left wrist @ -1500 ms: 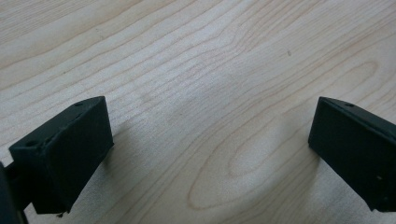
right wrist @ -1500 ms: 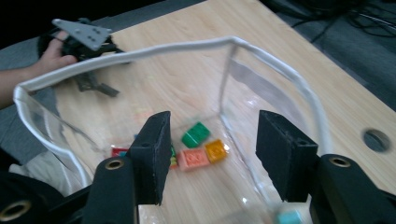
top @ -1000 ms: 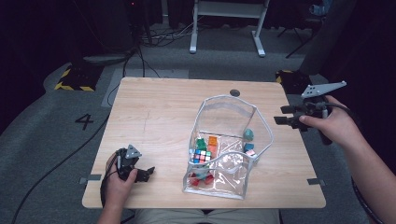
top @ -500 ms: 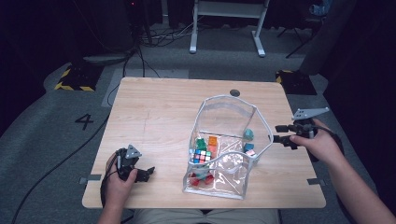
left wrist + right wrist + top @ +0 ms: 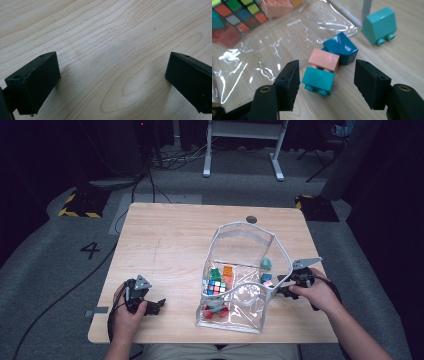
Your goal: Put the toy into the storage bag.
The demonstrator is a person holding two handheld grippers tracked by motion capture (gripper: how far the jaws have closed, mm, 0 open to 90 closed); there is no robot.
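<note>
Right gripper view: right gripper (image 5: 324,82) angled down, jaws just opening, straddling teal brick (image 5: 318,80) untouched.

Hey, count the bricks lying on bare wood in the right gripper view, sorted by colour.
Teal brick: 1
Pink brick: 1
Dark blue brick: 1
Mint brick: 1
Total: 4

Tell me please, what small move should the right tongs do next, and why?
Probably ease a little lower and close on the teal brick. The right tongs have just been opening, and the brick sits between the pads untouched. The pink brick touches it behind, so a straight, gentle squeeze seems safest.
</note>
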